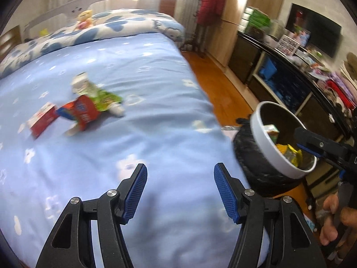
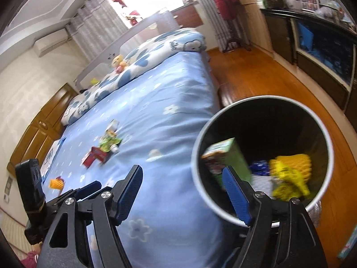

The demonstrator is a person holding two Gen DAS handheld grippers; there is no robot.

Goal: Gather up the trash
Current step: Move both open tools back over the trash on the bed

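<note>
Nearest the cameras, the left gripper (image 1: 180,191) hung over the blue bed (image 1: 138,71) with its jaws spread and nothing between them, and the right gripper (image 2: 181,192) was likewise spread and empty at the near rim of the white trash bin (image 2: 328,138), which stood just beside the bed's edge and held a green carton (image 2: 232,156), a yellow wrapper (image 2: 290,174) and a blue-and-white packet. The next reach looked best made with the left gripper, low over the sheet and jaws wide, closing on one piece at a time. Farther out lay the main trash pile (image 1: 87,102), where blur allowed counting about four pieces (two red boxes, a green wrapper, a white scrap), plus one orange scrap (image 2: 55,183) apart from it
</note>
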